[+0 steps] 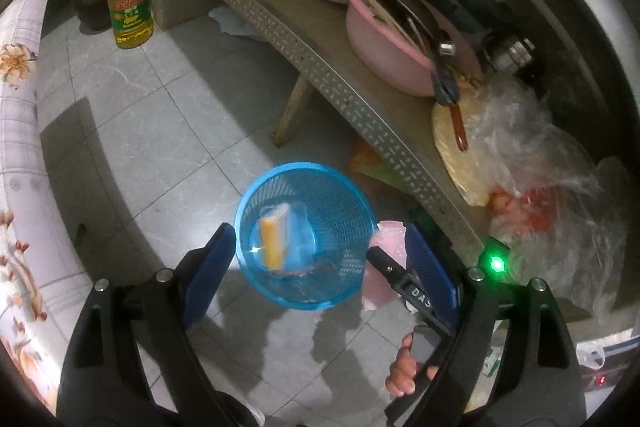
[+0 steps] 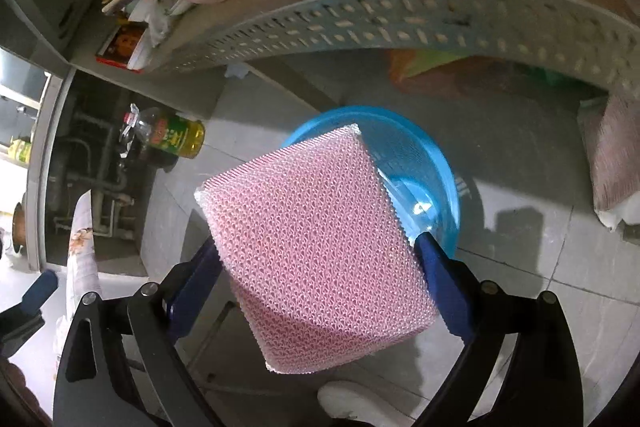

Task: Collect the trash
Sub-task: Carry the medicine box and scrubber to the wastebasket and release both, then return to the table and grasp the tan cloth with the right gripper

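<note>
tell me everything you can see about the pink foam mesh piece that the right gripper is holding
The pink foam mesh piece is a soft-looking sheet of netted foam, pale pink with whitish cut edges, curved like a flattened sleeve. The right gripper is shut on it, one blue pad pressing each side, so it hangs tilted in the air and touches nothing else. It sits just in front of and above the blue mesh trash basket, covering part of the rim. In the left wrist view only a pink sliver of it shows beside the basket.
</note>
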Demonstrator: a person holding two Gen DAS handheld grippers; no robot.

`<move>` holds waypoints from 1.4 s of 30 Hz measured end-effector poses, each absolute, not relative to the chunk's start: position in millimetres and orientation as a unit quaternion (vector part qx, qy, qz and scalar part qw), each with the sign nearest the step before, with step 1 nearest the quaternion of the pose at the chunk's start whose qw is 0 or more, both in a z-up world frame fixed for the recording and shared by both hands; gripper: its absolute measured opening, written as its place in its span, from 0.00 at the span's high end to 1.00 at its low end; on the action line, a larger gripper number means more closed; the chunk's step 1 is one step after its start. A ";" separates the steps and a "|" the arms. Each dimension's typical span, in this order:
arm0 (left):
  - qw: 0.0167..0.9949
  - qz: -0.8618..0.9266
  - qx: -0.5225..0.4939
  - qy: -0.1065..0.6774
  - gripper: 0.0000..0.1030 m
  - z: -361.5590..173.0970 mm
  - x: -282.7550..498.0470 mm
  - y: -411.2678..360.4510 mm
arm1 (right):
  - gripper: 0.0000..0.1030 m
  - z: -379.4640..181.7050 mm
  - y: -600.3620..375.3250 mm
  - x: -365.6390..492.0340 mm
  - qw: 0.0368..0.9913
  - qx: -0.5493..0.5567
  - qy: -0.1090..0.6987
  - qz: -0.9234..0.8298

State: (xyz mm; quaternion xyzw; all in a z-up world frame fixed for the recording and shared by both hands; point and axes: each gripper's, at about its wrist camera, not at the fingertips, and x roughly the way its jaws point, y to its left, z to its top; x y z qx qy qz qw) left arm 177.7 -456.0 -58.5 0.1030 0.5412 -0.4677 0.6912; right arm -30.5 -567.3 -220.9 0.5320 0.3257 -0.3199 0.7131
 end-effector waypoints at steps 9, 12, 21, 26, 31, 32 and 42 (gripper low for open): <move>0.707 -0.483 0.071 0.512 0.20 -8.4 166.8 -392.7 | 0.09 -225.5 -571.5 -3.9 0.732 0.471 0.369 -0.327; 0.718 -0.484 0.063 0.497 0.20 10.8 162.2 -358.9 | 0.08 -222.5 -569.2 13.0 0.741 0.439 0.389 -0.325; 0.758 -0.456 0.026 0.466 0.18 41.5 155.7 -253.7 | 0.06 -193.2 -553.8 36.5 0.774 0.403 0.380 -0.306; 0.774 -0.451 0.008 0.444 0.17 51.0 148.4 -205.1 | 0.06 -168.8 -523.9 18.6 0.793 0.371 0.382 -0.296; 0.791 -0.445 0.000 0.420 0.14 53.4 140.9 -160.3 | 0.06 -132.2 -478.7 -3.4 0.815 0.328 0.387 -0.280; 0.795 -0.443 -0.001 0.416 0.14 54.0 140.4 -150.3 | 0.06 -122.5 -471.1 -7.0 0.820 0.319 0.386 -0.278; 0.841 -0.379 0.015 0.387 0.14 50.8 129.6 -60.3 | 0.06 -14.0 -402.7 -4.1 0.884 0.299 0.329 -0.146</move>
